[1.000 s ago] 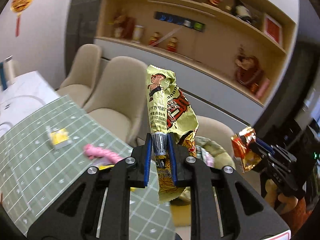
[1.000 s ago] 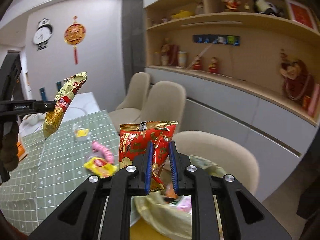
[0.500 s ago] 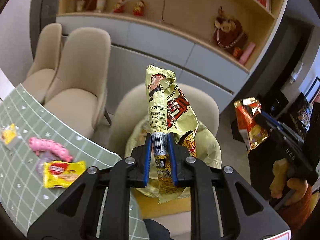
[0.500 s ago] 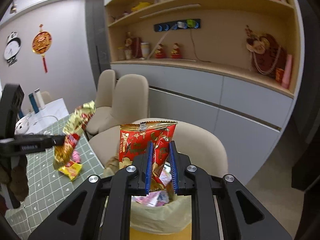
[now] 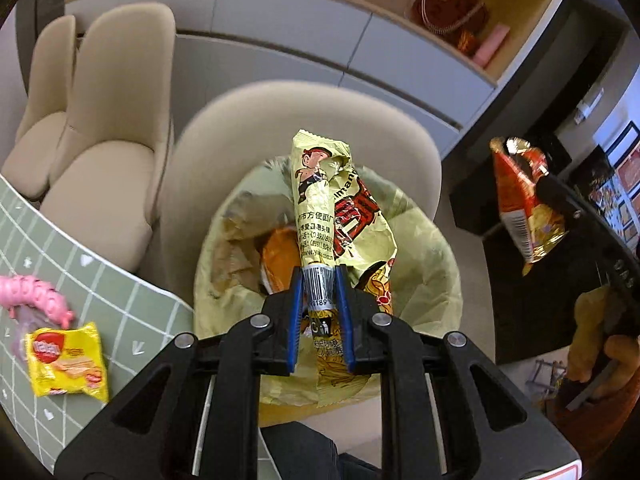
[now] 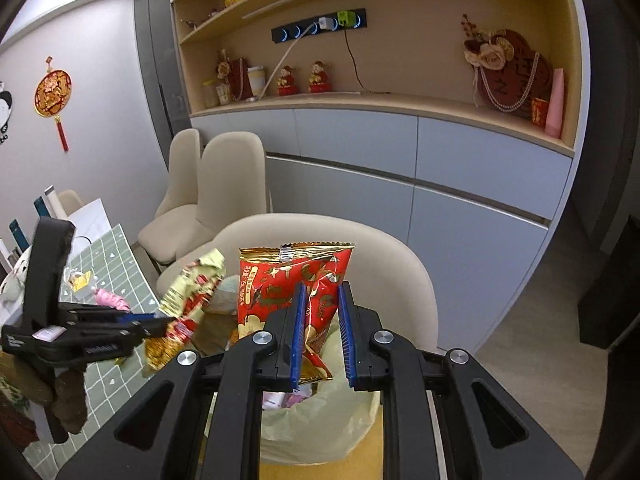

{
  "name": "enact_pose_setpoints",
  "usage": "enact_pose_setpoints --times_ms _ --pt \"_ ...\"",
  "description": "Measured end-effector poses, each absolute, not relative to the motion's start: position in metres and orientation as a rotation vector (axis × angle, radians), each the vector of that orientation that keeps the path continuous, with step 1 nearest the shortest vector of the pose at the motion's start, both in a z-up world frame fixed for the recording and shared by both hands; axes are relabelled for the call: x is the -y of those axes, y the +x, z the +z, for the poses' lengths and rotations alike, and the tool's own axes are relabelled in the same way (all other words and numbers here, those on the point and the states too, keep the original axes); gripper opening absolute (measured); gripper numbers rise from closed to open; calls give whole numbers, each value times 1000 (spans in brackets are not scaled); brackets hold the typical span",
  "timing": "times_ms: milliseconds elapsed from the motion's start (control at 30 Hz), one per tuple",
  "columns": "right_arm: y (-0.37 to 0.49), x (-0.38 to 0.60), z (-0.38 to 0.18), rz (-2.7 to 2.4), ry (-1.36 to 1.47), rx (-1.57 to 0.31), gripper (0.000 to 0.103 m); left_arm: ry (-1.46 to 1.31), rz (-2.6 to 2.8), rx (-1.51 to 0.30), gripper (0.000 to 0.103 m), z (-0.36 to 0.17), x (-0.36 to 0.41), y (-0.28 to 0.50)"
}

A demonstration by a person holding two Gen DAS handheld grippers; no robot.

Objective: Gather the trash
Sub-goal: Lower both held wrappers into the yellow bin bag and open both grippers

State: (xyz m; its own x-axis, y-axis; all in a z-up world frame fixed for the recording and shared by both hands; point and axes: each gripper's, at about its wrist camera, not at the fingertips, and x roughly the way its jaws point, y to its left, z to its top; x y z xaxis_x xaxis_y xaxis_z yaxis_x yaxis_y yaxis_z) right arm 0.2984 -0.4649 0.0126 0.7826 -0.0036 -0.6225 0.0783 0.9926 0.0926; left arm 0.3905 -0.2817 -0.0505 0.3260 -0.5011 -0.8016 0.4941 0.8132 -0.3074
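Note:
My left gripper (image 5: pixel 318 300) is shut on a yellow noodle wrapper (image 5: pixel 332 216) and holds it right over the open trash bag (image 5: pixel 424 264), which has an orange packet inside. My right gripper (image 6: pixel 322 332) has its jaws parted a little, and a red snack packet (image 6: pixel 288 284) still stands between them, leaning on the left pad, above the same bag (image 6: pixel 320 424). The red packet also shows in the left wrist view (image 5: pixel 524 204), and the left gripper with its wrapper (image 6: pixel 184 300) shows in the right wrist view.
The bag sits on a beige chair (image 5: pixel 280 120) beside the green grid mat (image 5: pixel 132 320). On the mat lie a yellow wafer packet (image 5: pixel 66 358) and a pink wrapper (image 5: pixel 36 296). Two more beige chairs (image 5: pixel 100 140) and a grey cabinet (image 6: pixel 440 168) stand behind.
Both grippers have swung from over the mat to over the trash bag and tilted down. The right gripper's jaws have parted slightly around the red packet.

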Motion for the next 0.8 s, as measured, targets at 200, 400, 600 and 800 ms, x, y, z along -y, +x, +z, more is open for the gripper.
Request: enact_pose_setpoints --times_ms 200,400,600,800 --pt "299 470 4 -76 118 -700 17 6 -668 -1105 16 -72 308 408" --pt "301 478 -1 -103 122 -723 17 27 -676 -1131 16 -85 325 416" --pt "306 476 -5 -100 121 -738 17 -27 -696 -1126 23 -85 315 422" --pt "315 464 -10 -65 111 -749 17 -145 -696 -1058 37 -52 282 430"
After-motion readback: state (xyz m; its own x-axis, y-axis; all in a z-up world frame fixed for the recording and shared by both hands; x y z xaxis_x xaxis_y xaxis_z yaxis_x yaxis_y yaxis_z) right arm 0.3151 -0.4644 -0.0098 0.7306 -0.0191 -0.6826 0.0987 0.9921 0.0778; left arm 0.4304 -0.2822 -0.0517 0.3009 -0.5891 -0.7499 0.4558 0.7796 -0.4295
